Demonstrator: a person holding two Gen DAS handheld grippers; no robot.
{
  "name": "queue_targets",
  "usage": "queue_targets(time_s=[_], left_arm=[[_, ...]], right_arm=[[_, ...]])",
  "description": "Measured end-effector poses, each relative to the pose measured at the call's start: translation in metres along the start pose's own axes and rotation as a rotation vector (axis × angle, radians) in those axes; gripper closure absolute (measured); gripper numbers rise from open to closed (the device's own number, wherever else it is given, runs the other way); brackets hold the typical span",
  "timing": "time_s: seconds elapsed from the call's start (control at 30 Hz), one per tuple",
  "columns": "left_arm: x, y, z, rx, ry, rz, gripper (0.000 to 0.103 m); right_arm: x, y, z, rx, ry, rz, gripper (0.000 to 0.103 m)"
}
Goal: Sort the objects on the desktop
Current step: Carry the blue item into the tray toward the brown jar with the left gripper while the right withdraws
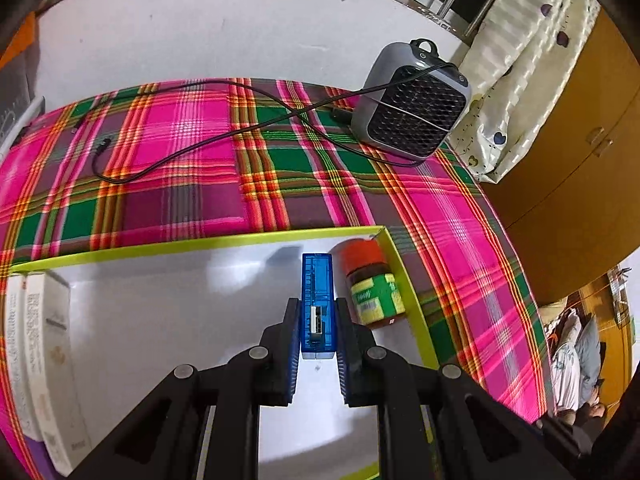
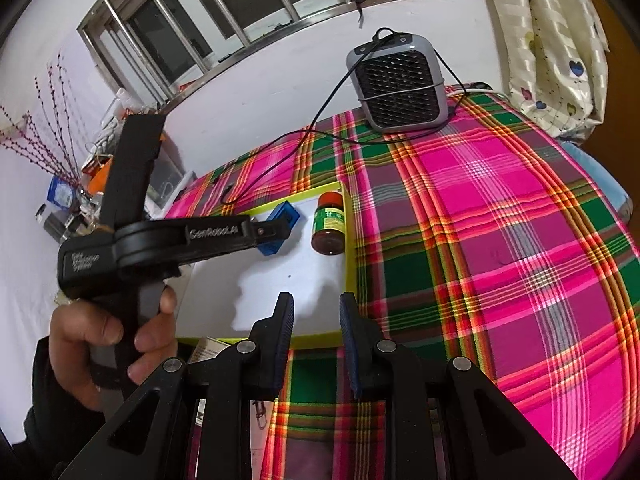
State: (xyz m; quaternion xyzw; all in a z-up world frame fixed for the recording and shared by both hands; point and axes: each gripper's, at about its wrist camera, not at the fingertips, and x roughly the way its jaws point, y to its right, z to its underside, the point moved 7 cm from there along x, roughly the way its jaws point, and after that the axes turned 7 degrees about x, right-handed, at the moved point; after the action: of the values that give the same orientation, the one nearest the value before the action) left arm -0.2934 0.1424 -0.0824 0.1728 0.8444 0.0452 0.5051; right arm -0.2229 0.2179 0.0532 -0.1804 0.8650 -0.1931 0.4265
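Note:
A translucent blue USB box (image 1: pixel 317 280) sits between the pads of my left gripper (image 1: pixel 317 305), which is shut on it low over the white floor of the yellow-rimmed tray (image 1: pixel 200 242). Just right of it, a jar (image 1: pixel 370 286) with a red lid and green label lies on its side in the tray's far right corner. White cartons (image 1: pixel 44 356) lie along the tray's left side. In the right wrist view a hand holds the left gripper (image 2: pixel 285 222) on the blue box (image 2: pixel 286 212), beside the jar (image 2: pixel 329 224). My right gripper (image 2: pixel 316 314) stands open and empty over the tray's near edge (image 2: pixel 316 339).
A pink and green plaid cloth (image 2: pixel 500 220) covers the table. A grey fan heater (image 2: pixel 400 84) stands at the far edge, its black cable (image 1: pixel 192 148) trailing across the cloth. A curtain (image 1: pixel 520 64) and a wooden cabinet (image 1: pixel 580 160) stand to the right, with shelf clutter (image 2: pixel 80 184) to the left.

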Motion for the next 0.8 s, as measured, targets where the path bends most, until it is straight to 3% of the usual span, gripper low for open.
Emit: queue_targets(time_s=[0.4,0.8], left_arm=[[0.021,-0.001,-0.01,-0.083,-0.022,0.022,0.087],[0.009,0.001,-0.009,-0.127,-0.008,0.087,0.086]], right_arm=[[-0.001,0.008,-0.003,0.012,0.005,0.002,0.078],[-0.002,0.007,-0.003,0.007,0.01,-0.003,0.078]])
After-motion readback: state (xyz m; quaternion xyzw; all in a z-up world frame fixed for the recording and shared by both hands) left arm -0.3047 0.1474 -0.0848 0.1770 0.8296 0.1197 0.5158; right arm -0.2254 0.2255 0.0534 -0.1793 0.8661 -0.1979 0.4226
